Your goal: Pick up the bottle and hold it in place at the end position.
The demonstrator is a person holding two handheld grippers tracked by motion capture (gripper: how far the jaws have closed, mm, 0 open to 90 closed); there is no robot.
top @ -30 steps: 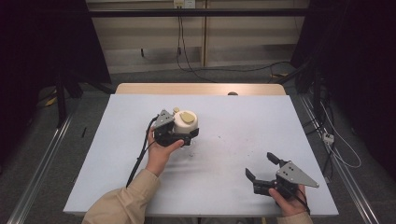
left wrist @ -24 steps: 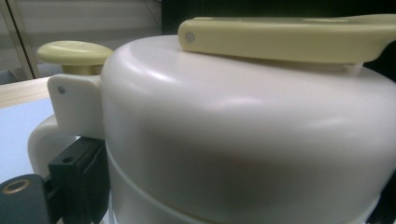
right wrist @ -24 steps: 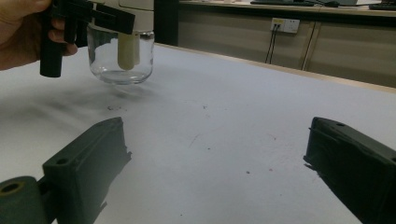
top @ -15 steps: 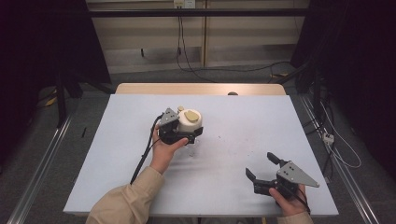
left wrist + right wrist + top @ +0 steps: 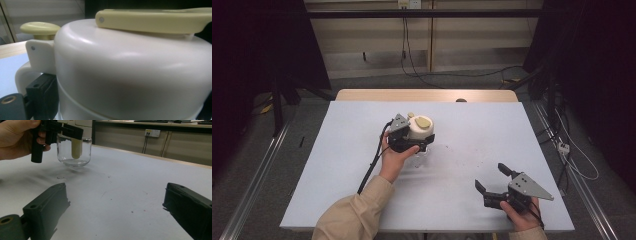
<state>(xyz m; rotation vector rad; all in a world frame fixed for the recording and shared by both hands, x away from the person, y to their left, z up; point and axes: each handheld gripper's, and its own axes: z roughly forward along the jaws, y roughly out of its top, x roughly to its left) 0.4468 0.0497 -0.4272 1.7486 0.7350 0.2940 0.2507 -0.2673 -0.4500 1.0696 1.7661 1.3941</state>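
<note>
Gripping cream plastic pump-top clear glass jar (image 5: 421, 131) with left tongs (image 5: 408, 142), right tongs (image 5: 493, 181) idling open; probably setting down next.

The cream pump top (image 5: 130, 67) is sitting so close to the left gripper view that its right and bottom sides are running off the picture, and it is hiding the table behind it. In the right gripper view, the top edge at 12 o'clock is cutting off the glass jar (image 5: 73, 151) and the left gripper (image 5: 56, 131). In the high view, the left gripper (image 5: 404, 137) is covering most of the jar.
</note>
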